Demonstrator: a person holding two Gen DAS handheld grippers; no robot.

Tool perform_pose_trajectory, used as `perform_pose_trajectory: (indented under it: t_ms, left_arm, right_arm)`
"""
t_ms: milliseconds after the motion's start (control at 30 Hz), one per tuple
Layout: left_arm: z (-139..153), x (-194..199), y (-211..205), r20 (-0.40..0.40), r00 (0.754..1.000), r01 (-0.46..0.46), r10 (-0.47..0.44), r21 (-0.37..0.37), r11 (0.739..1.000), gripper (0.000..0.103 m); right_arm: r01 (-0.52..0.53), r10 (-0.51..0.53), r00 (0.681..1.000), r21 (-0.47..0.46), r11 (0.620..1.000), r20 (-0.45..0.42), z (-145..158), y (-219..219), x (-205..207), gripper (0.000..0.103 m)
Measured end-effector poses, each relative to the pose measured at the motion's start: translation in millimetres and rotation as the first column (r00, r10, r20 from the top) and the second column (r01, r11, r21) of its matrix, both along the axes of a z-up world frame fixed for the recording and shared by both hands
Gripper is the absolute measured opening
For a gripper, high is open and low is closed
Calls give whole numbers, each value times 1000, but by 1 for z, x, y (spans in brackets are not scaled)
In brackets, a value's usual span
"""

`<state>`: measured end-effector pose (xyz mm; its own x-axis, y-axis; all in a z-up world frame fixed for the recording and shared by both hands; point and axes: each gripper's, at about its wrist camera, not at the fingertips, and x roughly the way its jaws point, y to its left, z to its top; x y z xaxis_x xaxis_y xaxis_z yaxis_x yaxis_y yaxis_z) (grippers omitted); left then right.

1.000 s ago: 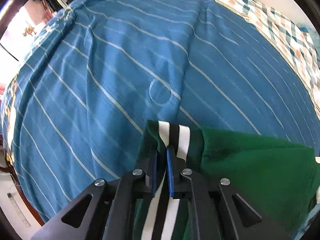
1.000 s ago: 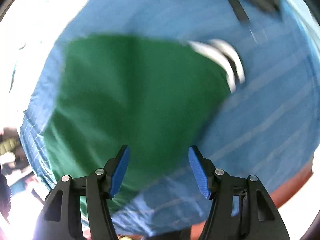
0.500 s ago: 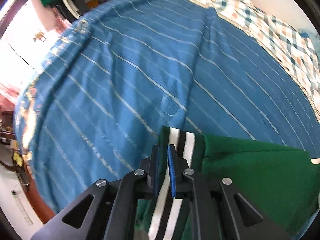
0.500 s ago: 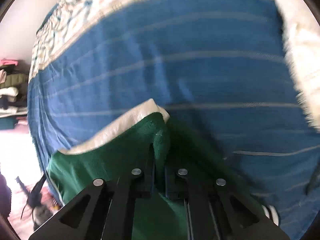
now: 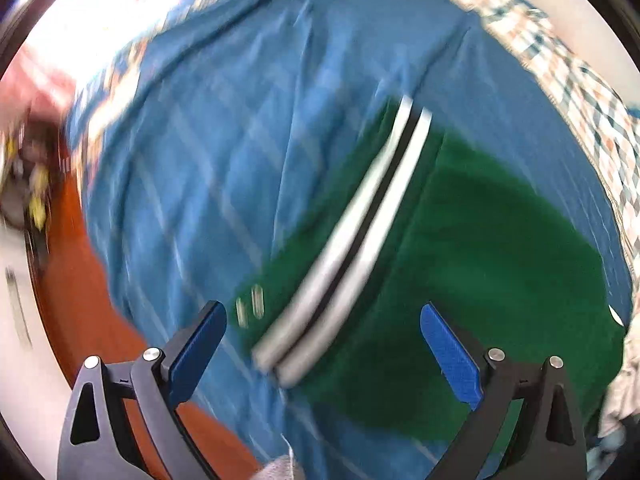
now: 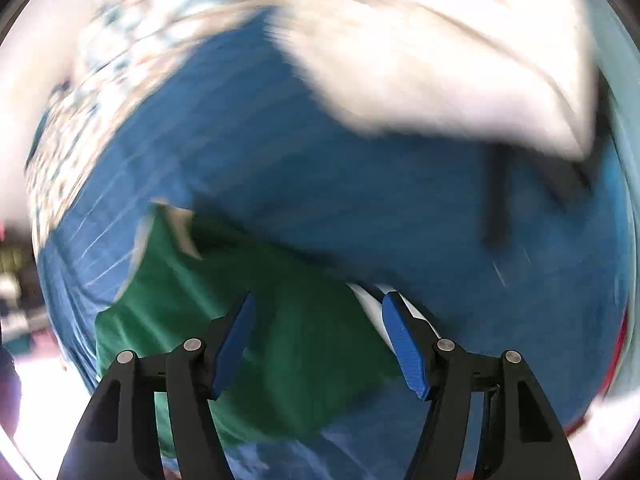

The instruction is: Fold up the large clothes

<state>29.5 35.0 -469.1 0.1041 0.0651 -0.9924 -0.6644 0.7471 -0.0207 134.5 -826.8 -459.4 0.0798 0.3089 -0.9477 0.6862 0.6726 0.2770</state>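
Note:
A green garment (image 5: 488, 256) with a white and black striped band (image 5: 352, 248) lies on the blue striped bedcover (image 5: 224, 152). My left gripper (image 5: 324, 344) hangs above it, its jaws opening wide, and nothing is pinched between its blue pads (image 5: 450, 354). In the right wrist view the same green garment (image 6: 240, 292) lies flat below, its striped band (image 6: 370, 300) at its right edge. My right gripper (image 6: 316, 344) is above the cloth with its jaws opening, and its pads press on nothing. Both views are blurred by motion.
A white garment or pillow (image 6: 440, 60) lies at the far side of the bed, with a dark strap (image 6: 496, 196) below it. A checked sheet (image 5: 580, 80) borders the bedcover. The bed's edge and a red-brown floor (image 5: 88, 312) show at the left.
Both grippers were shut on the green garment half a second ago and have let go. The left gripper has pulled back along the striped band, and the cloth now lies flat.

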Motion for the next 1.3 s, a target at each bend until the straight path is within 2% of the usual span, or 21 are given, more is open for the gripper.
perform_pose_trajectory:
  t_ms: [67, 133, 167, 200, 233, 267, 367, 467, 533, 600, 667, 700, 733, 767, 867, 967, 1033, 1100, 1200, 1267, 1300]
  left_arm:
    - [-23, -18, -16, -55, 998, -33, 30, -52, 998, 100]
    - [-39, -24, -26, -78, 996, -48, 44, -53, 997, 99]
    - [-47, -24, -29, -90, 995, -51, 47, -46, 998, 99]
    - [-52, -23, -31, -94, 994, -51, 46, -45, 998, 99]
    - [-58, -20, -33, -97, 994, -46, 42, -44, 998, 99]
    - [-66, -16, -35, -107, 994, -33, 30, -28, 999, 100]
    - [-81, -3, -37, -127, 992, 8, -9, -15, 1000, 100]
    - [-93, 7, -37, -149, 988, 37, -39, -18, 999, 101]
    - [-93, 8, -38, -150, 988, 39, -42, -22, 999, 101]
    - [-81, 7, -39, -156, 986, 50, -51, -13, 999, 101]
    - [-60, 2, -44, -140, 987, 85, -83, 9, 996, 101]
    - [-48, 4, -49, -123, 987, 109, -106, 18, 994, 101]
    - [-40, 6, -56, -111, 985, 136, -132, 22, 991, 101]
    - [-30, 10, -69, -97, 979, 183, -179, 28, 983, 101]
    - [-18, 28, -111, -63, 955, 294, -291, 45, 955, 101]
    - [-29, 56, -157, -25, 927, 374, -374, 21, 927, 101]
    - [-36, 68, -171, -16, 924, 383, -382, 27, 923, 101]
    - [-58, 78, -181, -11, 936, 351, -351, -3, 936, 101]
    - [-103, 83, -179, -49, 955, 289, -293, -83, 954, 103]
    - [-110, 86, -177, -23, 954, 296, -298, -60, 953, 103]
    - [-110, 86, -177, -21, 952, 304, -305, -55, 951, 103]
  right_arm:
    - [138, -136, 990, 113, 984, -20, -28, -14, -28, 68]
    - [236, -233, 972, 245, 940, -45, -67, -8, -42, 68]
    - [256, -253, 966, 257, 932, -43, -76, -3, -43, 67]
    - [251, -253, 967, 240, 938, -25, -80, 1, -42, 62]
    - [223, -224, 975, 182, 958, -16, -78, 5, -38, 36]
    - [213, -216, 976, 157, 964, 5, -72, 8, -36, 24]
    - [166, -170, 980, 45, 985, 99, -37, 10, -28, 19]
    - [122, -122, 989, 6, 993, 88, -43, 10, -24, 18]
    - [66, -68, 996, 35, 997, 62, -60, 12, -17, 19]
    - [52, -59, 995, 92, 994, 81, -58, 5, -17, 24]
    - [78, -95, 989, 144, 987, 116, -47, -4, -31, 49]
    - [85, -108, 984, 155, 984, 141, -40, -5, -39, 55]
    - [87, -112, 981, 160, 983, 157, -35, -7, -50, 68]
    - [85, -113, 980, 168, 982, 165, -35, -6, -56, 69]
    - [91, -145, 970, 260, 961, 195, -53, 1, -69, 70]
    - [144, -220, 957, 354, 924, 187, -89, 7, -76, 70]
    - [160, -251, 948, 390, 907, 195, -105, 21, -74, 70]
    - [139, -242, 943, 391, 910, 228, -110, 32, -68, 70]
    - [123, -209, 945, 316, 941, 252, -118, 50, -50, 69]
    - [81, -122, 969, 191, 978, 213, -117, 61, -37, 51]
    - [65, -90, 978, 136, 988, 187, -113, 67, -32, 49]
